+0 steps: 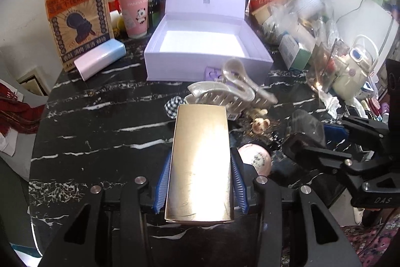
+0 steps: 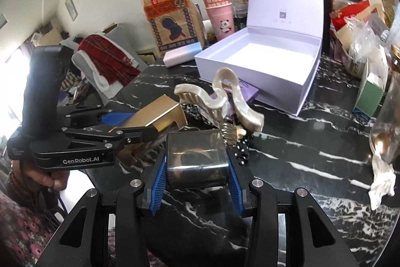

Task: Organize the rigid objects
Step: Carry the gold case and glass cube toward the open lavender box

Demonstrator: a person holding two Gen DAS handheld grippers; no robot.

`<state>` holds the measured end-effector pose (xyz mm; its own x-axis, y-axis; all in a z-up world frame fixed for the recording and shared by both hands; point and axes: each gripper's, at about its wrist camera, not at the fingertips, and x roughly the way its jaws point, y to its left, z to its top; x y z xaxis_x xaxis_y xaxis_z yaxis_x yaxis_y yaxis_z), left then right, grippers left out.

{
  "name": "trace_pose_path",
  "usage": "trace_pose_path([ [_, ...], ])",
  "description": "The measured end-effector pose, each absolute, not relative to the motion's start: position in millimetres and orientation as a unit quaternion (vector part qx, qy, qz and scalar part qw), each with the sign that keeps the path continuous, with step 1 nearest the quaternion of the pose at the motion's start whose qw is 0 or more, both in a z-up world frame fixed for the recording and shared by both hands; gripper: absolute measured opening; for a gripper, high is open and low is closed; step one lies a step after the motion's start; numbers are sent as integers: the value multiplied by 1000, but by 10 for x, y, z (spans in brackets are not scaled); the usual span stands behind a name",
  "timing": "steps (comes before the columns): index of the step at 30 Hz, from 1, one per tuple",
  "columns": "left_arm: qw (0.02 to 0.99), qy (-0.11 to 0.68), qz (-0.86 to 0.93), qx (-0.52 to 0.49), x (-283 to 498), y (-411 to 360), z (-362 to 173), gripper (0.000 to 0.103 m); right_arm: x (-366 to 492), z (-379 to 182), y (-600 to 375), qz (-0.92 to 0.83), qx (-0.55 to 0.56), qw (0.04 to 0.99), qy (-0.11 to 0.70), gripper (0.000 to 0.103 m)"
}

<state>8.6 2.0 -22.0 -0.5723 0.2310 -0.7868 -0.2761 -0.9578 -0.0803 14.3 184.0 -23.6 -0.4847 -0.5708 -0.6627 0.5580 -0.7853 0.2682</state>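
My left gripper is shut on a long gold box and holds it above the black marble table. The same gripper and gold box show in the right wrist view. My right gripper is shut on a smoky translucent case; it shows at the right of the left wrist view. An open lilac box stands empty at the back. A pearly claw hair clip lies in front of it.
A brown paper bag, pink paper cups and a pastel power bank stand back left. Cluttered bags and cartons fill the right. A round pink compact and a small bear charm lie near the clip.
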Motion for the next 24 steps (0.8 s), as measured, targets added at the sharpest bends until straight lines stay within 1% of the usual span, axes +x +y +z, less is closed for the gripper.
trace_pose_path([
  [10,149,24,899,-412,-5,92,33,44,52,-105,1902,-867,374,330,-6,43],
  [24,176,21,885,-431,-444,185,12,44,-342,-14,1900,-868,379,321,8,43],
])
